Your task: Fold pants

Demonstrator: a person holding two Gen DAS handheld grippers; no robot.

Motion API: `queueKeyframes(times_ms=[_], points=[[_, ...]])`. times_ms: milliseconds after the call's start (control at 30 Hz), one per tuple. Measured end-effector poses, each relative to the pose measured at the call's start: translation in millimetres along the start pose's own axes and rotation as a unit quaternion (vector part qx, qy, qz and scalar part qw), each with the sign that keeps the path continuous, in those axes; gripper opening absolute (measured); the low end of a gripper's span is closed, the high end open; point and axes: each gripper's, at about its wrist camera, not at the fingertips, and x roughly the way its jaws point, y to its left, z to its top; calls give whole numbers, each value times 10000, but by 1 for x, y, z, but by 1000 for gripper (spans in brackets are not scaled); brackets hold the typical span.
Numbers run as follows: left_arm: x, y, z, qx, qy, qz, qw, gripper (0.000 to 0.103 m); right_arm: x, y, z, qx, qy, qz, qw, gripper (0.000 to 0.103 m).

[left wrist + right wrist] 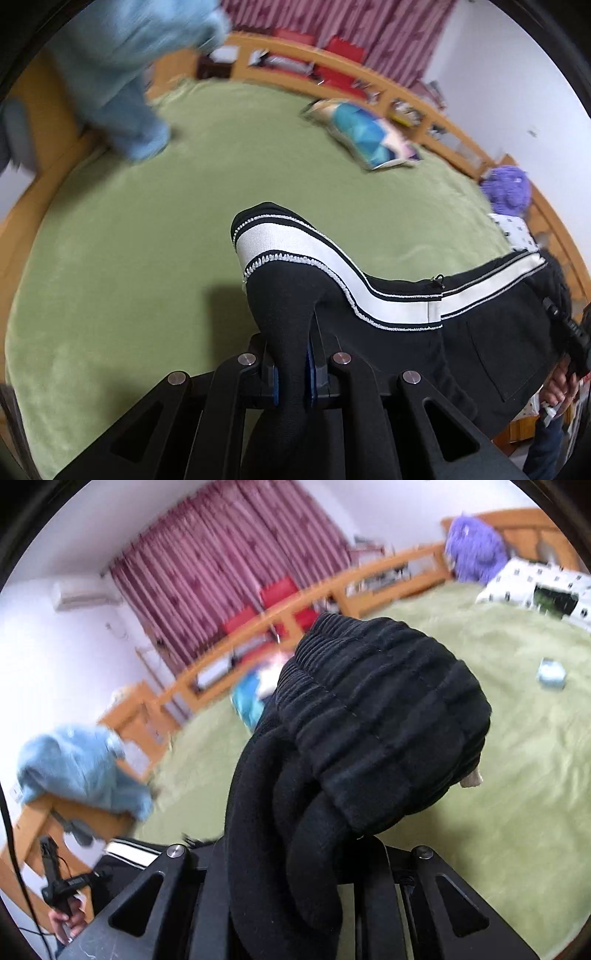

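Here each hand-held gripper, left [291, 373] and right [295, 867], seemingly clamps the black pants [399, 317] bunched between its fingers.

Black white-striped pants [399, 306], lifted above bed

text: none legible | labels: none | numbers: none

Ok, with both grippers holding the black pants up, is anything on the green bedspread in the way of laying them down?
Nothing visible beneath the pants: the green bedspread there is bare. The patterned cushion, blue garment and small blue box lie off toward the edges.
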Motion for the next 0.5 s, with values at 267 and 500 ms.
queueKeyframes(times_ms=[267,500], points=[[51,37,-34,-454,644,460,9958,46,57,-59,-52,386,1423,-1322,9802,34],[37,12,-75,260,768,832,9932,70,-3,-33,-70,-397,1251,-1742,9759,40]])
